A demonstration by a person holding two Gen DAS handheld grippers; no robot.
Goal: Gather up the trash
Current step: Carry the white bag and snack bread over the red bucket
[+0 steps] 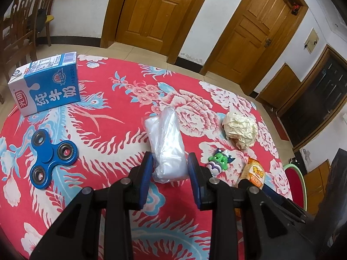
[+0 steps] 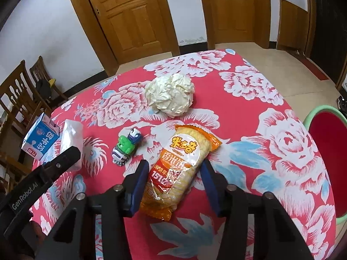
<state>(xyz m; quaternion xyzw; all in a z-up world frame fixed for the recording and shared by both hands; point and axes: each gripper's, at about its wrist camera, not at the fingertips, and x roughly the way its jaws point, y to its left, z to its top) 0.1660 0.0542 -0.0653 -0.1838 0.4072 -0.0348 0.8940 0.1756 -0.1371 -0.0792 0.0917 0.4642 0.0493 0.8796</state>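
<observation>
Straddling the clear plastic bag (image 1: 168,149), the left gripper (image 1: 170,164) has its fingers spread wide on either side of it, gripping nothing yet; the bag lies flat on the worktop (image 1: 104,130). Rightward, the right gripper (image 2: 173,173) likewise brackets the orange rice-cracker packet (image 2: 180,169), fingers apart and not closed. Both look poised at the grasp step; closing squarely on each piece should come next. A crumpled paper ball (image 2: 170,94) waits beyond. The worktop wears a red floral cloth; wooden doors (image 1: 151,10) stand behind.
</observation>
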